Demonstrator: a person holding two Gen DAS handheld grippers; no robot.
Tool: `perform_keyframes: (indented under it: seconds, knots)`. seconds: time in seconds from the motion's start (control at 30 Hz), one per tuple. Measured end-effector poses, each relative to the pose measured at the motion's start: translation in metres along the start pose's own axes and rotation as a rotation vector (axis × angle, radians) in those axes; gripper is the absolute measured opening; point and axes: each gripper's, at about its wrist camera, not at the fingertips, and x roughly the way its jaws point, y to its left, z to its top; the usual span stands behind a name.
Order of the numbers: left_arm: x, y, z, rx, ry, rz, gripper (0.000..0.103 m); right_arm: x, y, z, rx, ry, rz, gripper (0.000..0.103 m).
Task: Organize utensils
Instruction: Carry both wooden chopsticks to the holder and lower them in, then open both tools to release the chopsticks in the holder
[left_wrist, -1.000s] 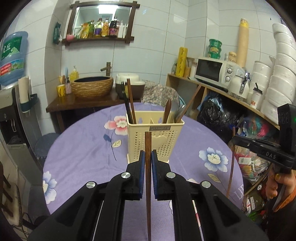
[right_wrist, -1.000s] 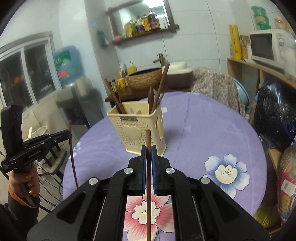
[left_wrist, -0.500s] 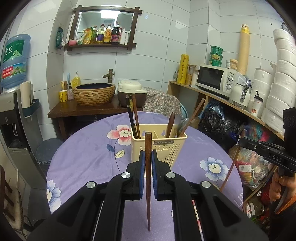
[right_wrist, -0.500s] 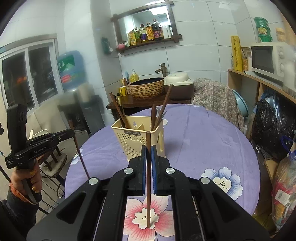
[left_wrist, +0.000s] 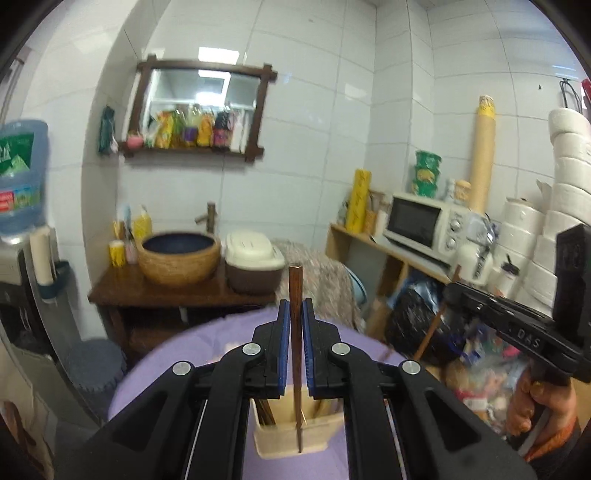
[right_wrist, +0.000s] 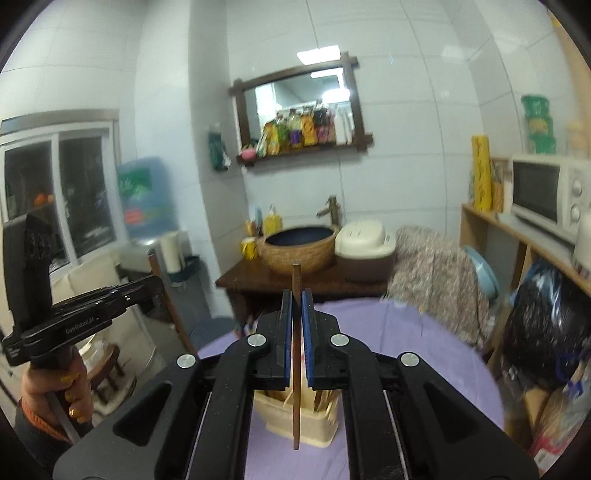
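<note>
My left gripper (left_wrist: 295, 306) is shut on a dark wooden chopstick (left_wrist: 295, 288) held upright, its lower tip over the cream utensil holder (left_wrist: 280, 439) seen low between my fingers. My right gripper (right_wrist: 296, 297) is shut on another wooden chopstick (right_wrist: 296, 280), its tip over the same holder (right_wrist: 273, 410), which holds several utensils. Each gripper shows in the other's view: the right one (left_wrist: 448, 293) with its slanted chopstick (left_wrist: 436, 321), the left one (right_wrist: 157, 286) with its chopstick (right_wrist: 168, 306).
The holder stands on a round table with a purple cloth (left_wrist: 192, 354). Behind it are a wooden stand with a woven basin (left_wrist: 179, 258) and a rice cooker (left_wrist: 253, 262). A shelf with a microwave (left_wrist: 421, 225) and stacked white rolls (left_wrist: 565, 206) is at the right.
Both grippers have risen and come closer over the holder, which now sits low between the fingers. Both chopsticks stay gripped and the views are blurred by motion.
</note>
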Motion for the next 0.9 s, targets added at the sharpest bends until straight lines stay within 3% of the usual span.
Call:
perform_keyframes:
  seconds: [0.07, 0.17, 0.53, 0.9]
  knots:
    - [0.01, 0.0, 0.012, -0.001, -0.042, 0.034, 0.008, 0.009, 0.001, 0.011, 0.004, -0.029, -0.025, 0.006]
    - [0.029, 0.0, 0.008, -0.004, -0.043, 0.064, 0.008, 0.027, 0.006, 0.008, -0.014, -0.04, -0.069, 0.006]
    - [0.077, 0.018, -0.088, -0.03, 0.125, 0.091, 0.008, 0.078, -0.006, -0.071, 0.004, 0.107, -0.083, 0.006]
    - [0.093, 0.023, -0.117, -0.028, 0.201, 0.098, 0.008, 0.085, -0.016, -0.098, 0.016, 0.139, -0.091, 0.006]
